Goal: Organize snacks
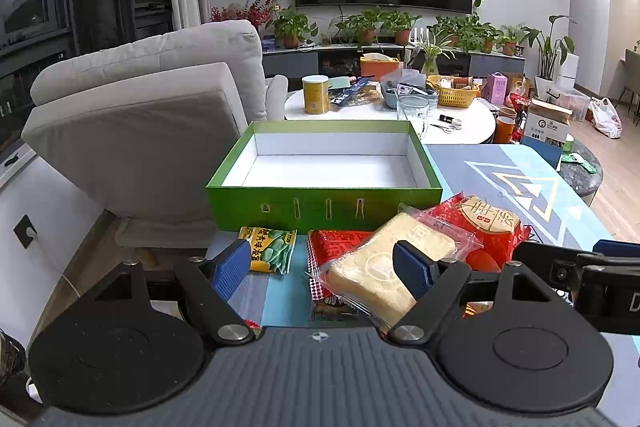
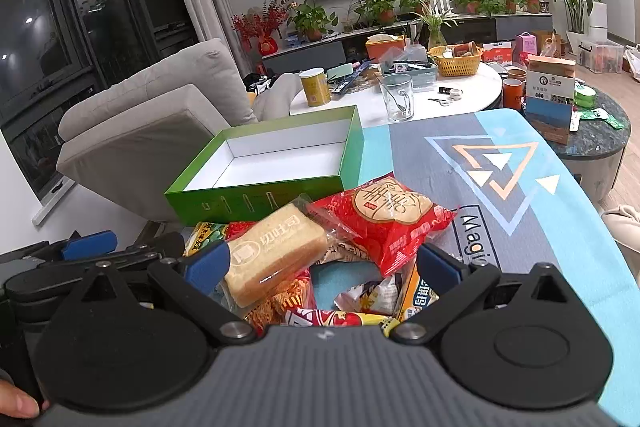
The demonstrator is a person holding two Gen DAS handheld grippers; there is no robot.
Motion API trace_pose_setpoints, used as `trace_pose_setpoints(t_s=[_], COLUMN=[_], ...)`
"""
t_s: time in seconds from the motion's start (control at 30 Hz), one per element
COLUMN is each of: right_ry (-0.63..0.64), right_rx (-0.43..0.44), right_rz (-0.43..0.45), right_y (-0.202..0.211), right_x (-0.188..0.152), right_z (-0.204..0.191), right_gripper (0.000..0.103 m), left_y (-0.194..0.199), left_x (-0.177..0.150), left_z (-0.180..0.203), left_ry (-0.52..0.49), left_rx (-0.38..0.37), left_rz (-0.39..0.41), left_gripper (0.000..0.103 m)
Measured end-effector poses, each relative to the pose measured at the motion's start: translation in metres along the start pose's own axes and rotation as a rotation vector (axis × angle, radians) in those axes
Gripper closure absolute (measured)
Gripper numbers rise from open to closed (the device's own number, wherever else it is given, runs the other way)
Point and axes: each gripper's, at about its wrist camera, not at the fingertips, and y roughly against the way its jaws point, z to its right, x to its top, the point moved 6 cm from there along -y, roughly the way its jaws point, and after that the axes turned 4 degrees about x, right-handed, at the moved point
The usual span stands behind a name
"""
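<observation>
Both grippers hover with fingers spread, the left gripper (image 1: 320, 267) and right gripper (image 2: 324, 263), over the snack pile: bread pack (image 2: 276, 251) marked "切吐司" beside the green box (image 2: 256, 187) near the "Magic" mat's (image 2: 520, 187) left edge.

Lower snack packets (image 2: 340, 315) half hidden under bread pack (image 2: 276, 255) and right gripper (image 2: 324, 267)
</observation>
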Motion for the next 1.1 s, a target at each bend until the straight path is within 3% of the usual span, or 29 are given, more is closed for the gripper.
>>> trace_pose_setpoints(t_s=[1.1], right_ry=[0.006], right_rx=[-0.007], right_rz=[-0.016], right_y=[-0.004], right_x=[-0.0039], right_z=[-0.0043], right_gripper=[0.0], left_y=[-0.0083], left_x=[-0.0052], left_z=[0.0005], left_ry=[-0.007], left_rx=[-0.006], left_rz=[-0.02], left_gripper=[0.027])
